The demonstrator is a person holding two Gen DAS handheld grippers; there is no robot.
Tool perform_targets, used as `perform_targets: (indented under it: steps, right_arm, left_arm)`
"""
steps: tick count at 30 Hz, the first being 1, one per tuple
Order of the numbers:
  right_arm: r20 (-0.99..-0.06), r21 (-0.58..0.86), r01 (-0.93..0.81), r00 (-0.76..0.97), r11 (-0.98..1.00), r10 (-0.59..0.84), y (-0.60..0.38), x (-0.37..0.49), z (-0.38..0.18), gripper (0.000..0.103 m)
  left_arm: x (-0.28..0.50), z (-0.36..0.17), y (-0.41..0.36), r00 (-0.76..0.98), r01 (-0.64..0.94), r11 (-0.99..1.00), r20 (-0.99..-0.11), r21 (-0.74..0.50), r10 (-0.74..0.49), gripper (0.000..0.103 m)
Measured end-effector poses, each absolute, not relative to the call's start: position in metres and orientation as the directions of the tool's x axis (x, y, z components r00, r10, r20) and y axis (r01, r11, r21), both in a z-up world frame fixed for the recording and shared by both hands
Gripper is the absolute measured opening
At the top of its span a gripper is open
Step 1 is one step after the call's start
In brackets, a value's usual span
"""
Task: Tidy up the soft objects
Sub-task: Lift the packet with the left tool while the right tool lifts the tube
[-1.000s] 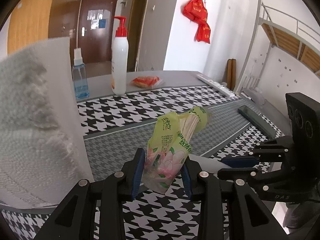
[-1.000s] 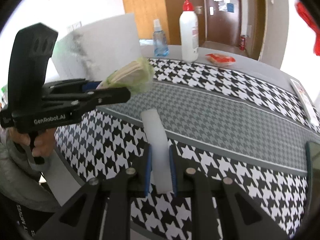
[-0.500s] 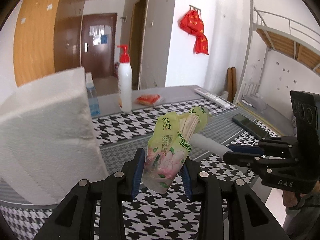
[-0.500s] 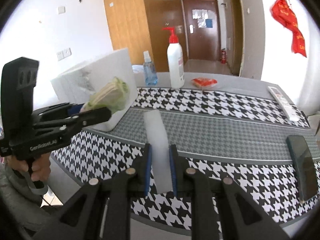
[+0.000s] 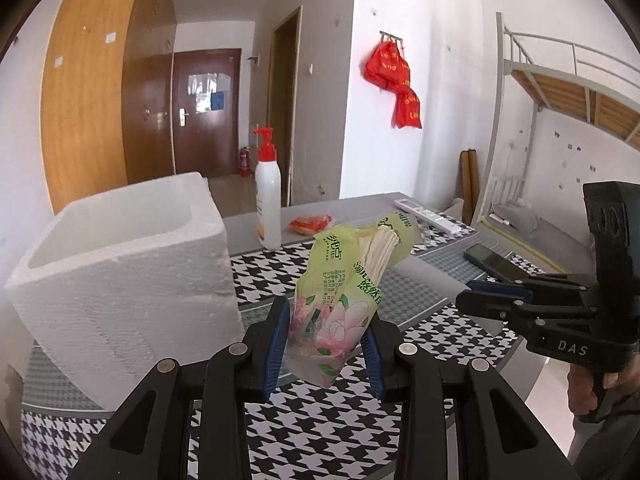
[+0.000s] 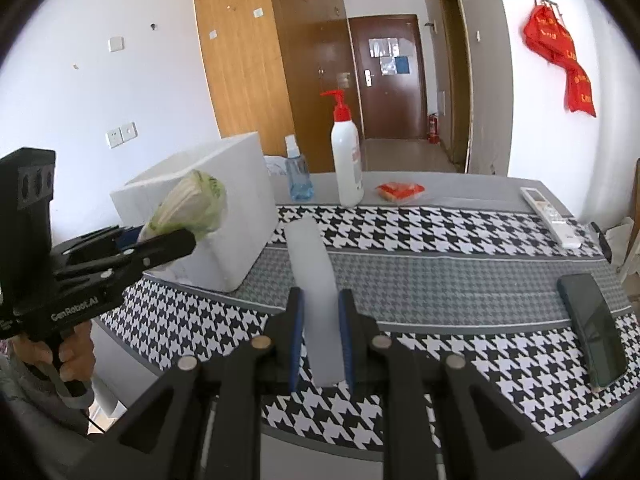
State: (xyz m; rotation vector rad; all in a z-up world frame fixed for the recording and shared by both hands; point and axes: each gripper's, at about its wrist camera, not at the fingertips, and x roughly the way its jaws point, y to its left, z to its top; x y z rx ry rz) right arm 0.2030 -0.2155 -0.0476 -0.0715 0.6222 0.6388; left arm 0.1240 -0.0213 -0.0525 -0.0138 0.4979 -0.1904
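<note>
Up above the houndstooth tablecloth [image 6: 460, 240], both tools are loaded: the left gripper [image 5: 326, 338] is clamped on a green tissue pack [image 5: 340, 292] printed with pink flowers, its open top showing the edges of folded tissues, and the right gripper [image 6: 320, 340] is clamped on a white foam strip [image 6: 316, 292] that juts forward between the blue pads. Neither soft thing touches the table. A white foam box [image 5: 120, 280] stands at the left of the cloth, open at the top, and it sits just beside the raised tissue pack. Behind it along the far edge stand a small blue spray bottle [image 6: 298, 178] and a white pump bottle [image 6: 347, 164] with a red head, then a flat red packet [image 6: 400, 192] lying well apart from the box. A white remote [image 6: 550, 216] lies at the far right corner and a dark phone [image 6: 592, 330] lies nearer on the right. From the left wrist the box hides the spray bottle completely, and the inside of the box shows; the right wrist view shows the bottle but only the box's outer walls, with the tissue pack in front of them. Each view catches the other tool from the side.
</note>
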Motion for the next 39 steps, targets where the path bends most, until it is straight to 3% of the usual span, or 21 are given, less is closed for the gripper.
perform_targets:
  steps: [39]
  right_arm:
    - [-0.430, 0.106, -0.632, 0.667, 0.767, 0.609, -0.175, 0.203, 0.008, 0.020]
  left_arm:
    - [0.092, -0.014, 0.031, 0.940, -0.036, 0.999, -0.338, -0.001, 0.034, 0.036]
